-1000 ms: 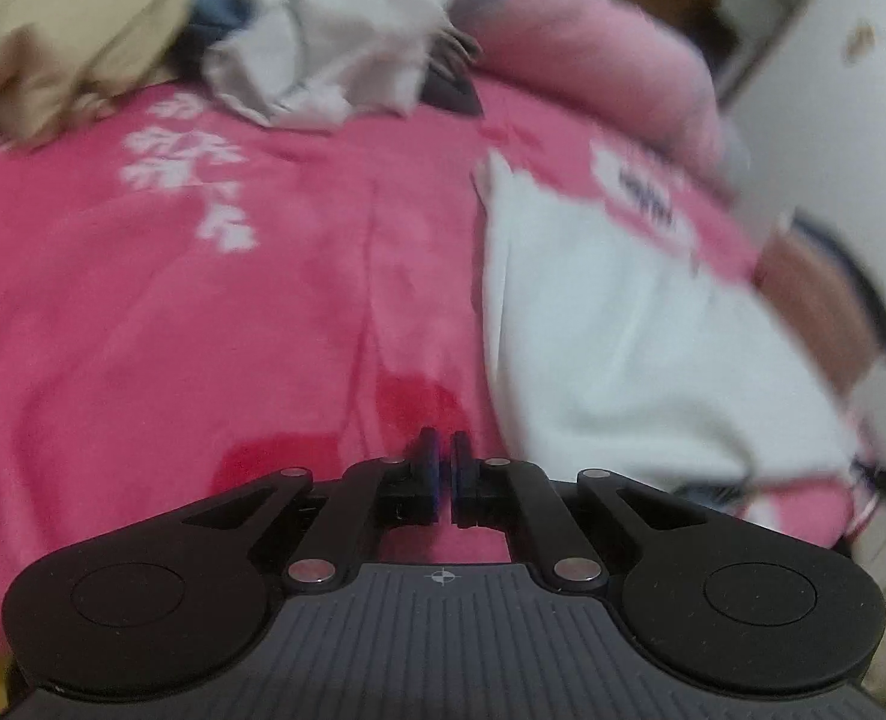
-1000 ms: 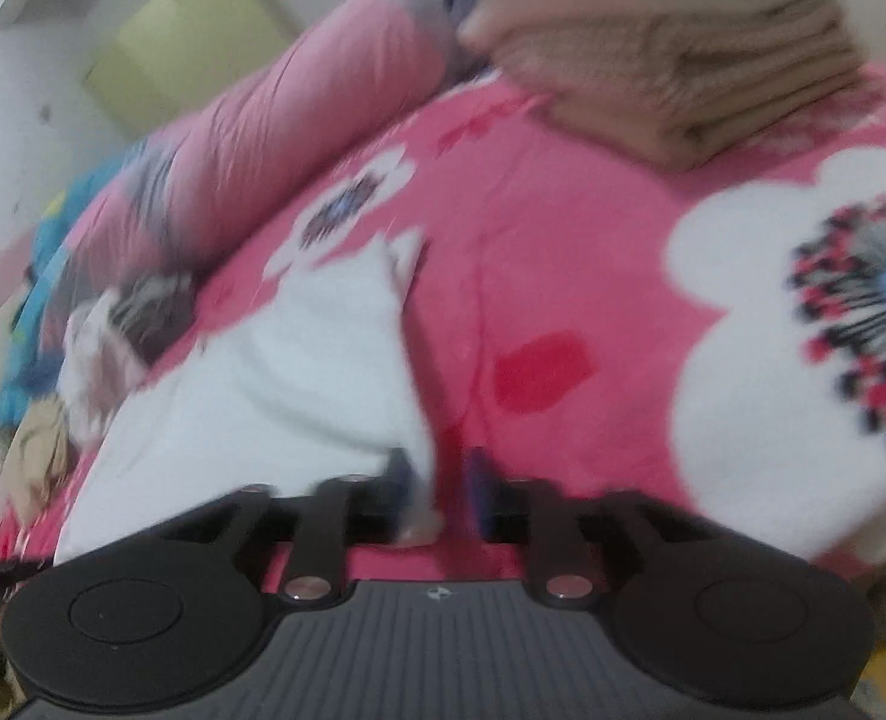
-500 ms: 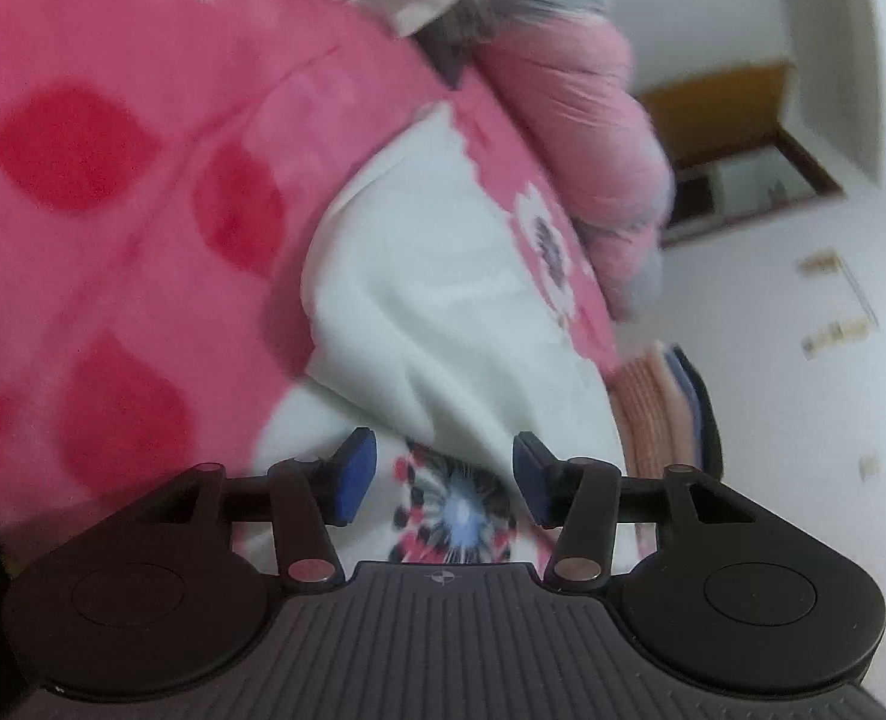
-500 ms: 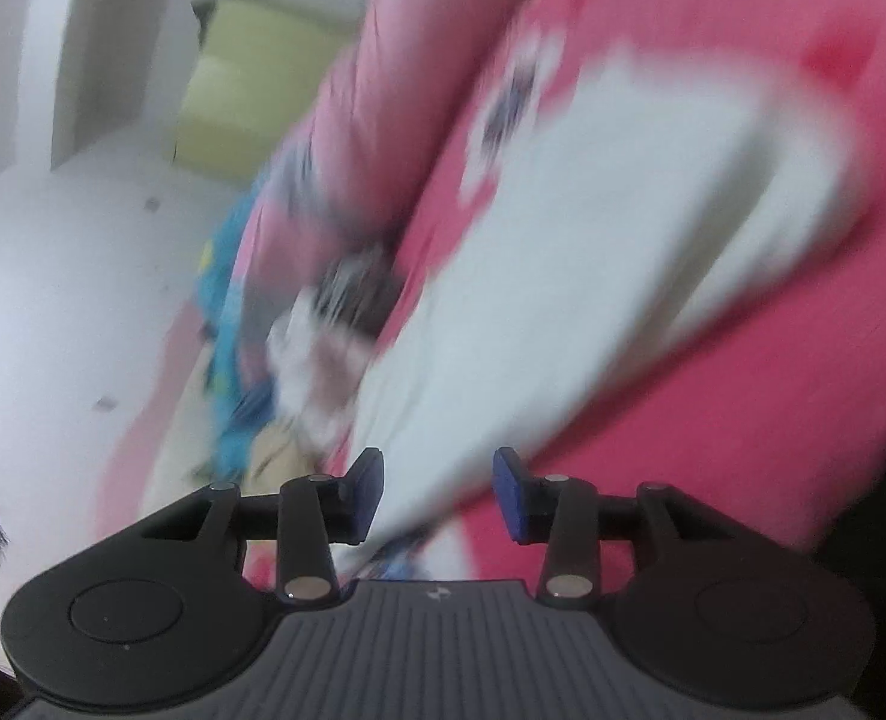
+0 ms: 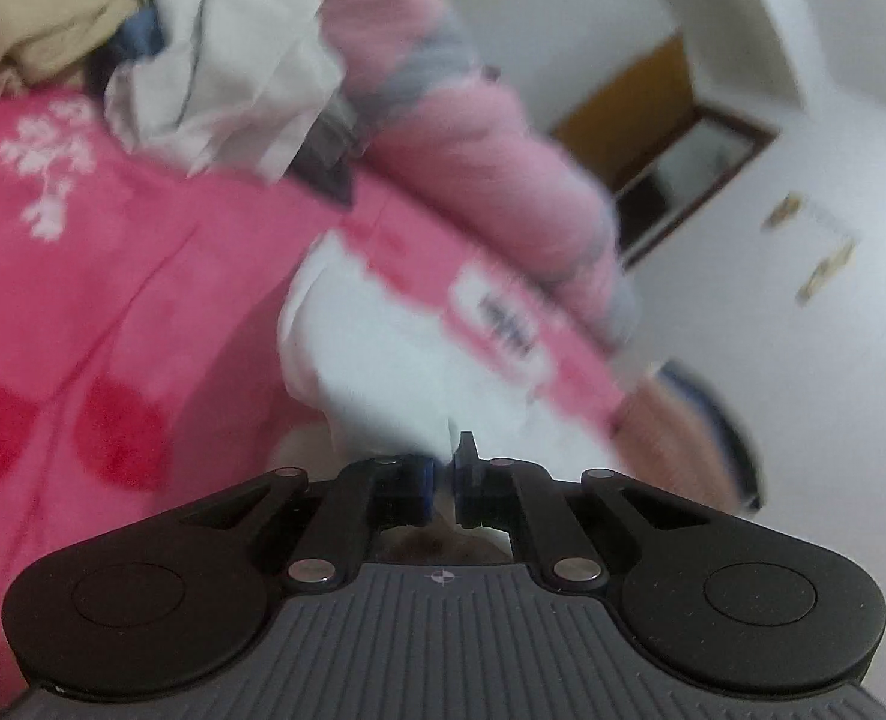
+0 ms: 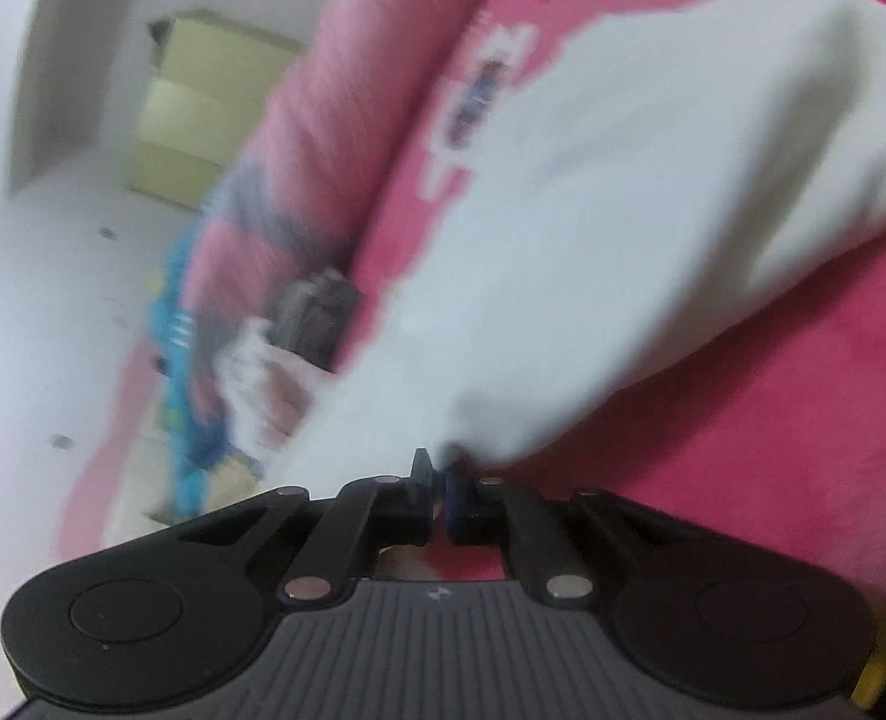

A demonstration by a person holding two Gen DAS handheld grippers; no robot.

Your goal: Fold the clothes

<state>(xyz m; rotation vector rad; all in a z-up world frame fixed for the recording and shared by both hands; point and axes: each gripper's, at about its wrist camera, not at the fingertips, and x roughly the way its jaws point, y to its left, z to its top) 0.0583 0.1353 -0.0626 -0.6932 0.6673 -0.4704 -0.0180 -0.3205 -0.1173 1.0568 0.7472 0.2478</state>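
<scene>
Step in hand: folding. Left gripper (image 5: 441, 480) and right gripper (image 6: 439, 495) fingers each pinch an edge of the white garment (image 6: 611, 228) on the pink bed (image 5: 113, 300). Next: carry both edges across evenly.

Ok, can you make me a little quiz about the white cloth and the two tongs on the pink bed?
1. True or false: the left tongs are wide open.
2. What does the white garment lie on?
A. a wooden floor
B. a pink blanket
C. a chair
3. Fill in: the right tongs are shut on the edge of the white ______.

Key:
1. False. They are shut on the white garment.
2. B, the pink blanket.
3. garment
</scene>
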